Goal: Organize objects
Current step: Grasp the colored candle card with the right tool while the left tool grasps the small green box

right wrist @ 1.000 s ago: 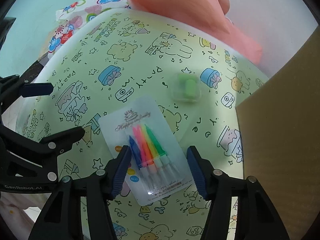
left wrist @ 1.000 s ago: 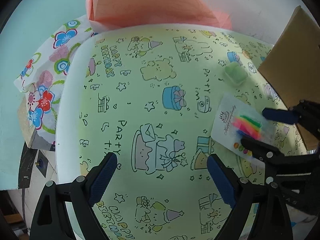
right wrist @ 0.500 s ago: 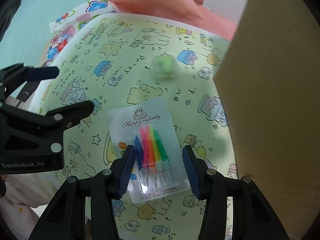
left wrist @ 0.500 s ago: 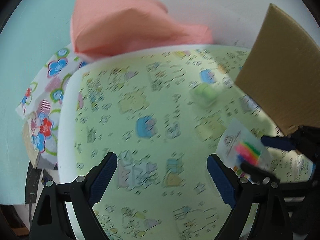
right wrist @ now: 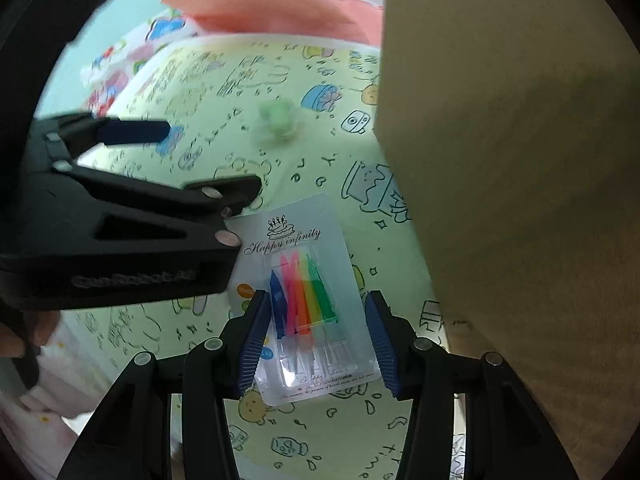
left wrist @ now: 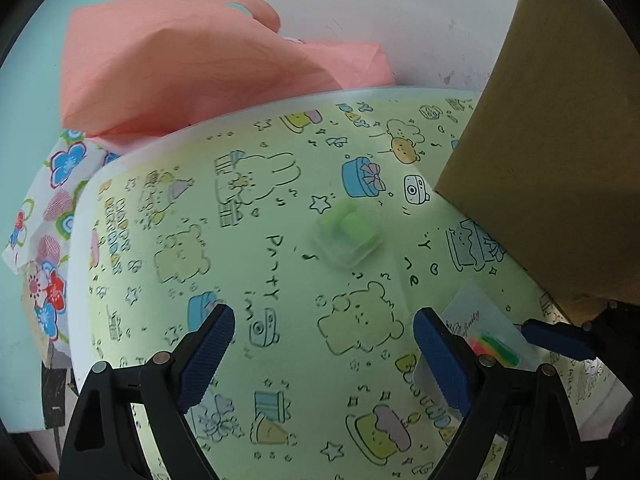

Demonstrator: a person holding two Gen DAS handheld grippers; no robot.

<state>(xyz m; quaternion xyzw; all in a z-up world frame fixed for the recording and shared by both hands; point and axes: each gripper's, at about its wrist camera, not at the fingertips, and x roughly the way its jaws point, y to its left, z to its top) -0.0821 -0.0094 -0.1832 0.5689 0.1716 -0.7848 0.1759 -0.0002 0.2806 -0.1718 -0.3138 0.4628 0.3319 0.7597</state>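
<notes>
A carded pack of coloured birthday candles (right wrist: 292,240) sits between the blue pads of my right gripper (right wrist: 316,308), which is shut on its two long edges just above the party-print tablecloth (right wrist: 320,432). In the left wrist view the same pack (left wrist: 480,328) shows at the lower right beside one right-gripper finger (left wrist: 556,336). My left gripper (left wrist: 324,320) hangs open over the cloth with nothing between its pads. A small clear case with green contents (left wrist: 346,234) lies ahead of it. In the right wrist view the left gripper (right wrist: 212,156) is close on the left.
A tall brown cardboard box (right wrist: 520,160) stands right beside the pack and fills the right side (left wrist: 552,140). A pink bag (left wrist: 180,72) lies at the table's far edge, a floral cloth (left wrist: 52,208) at the left. A hand (right wrist: 24,332) holds the left gripper.
The right gripper narrowed onto the candle pack and carried it right, toward the cardboard box. The left gripper, still open, slid right and farther in, closer to the green case.
</notes>
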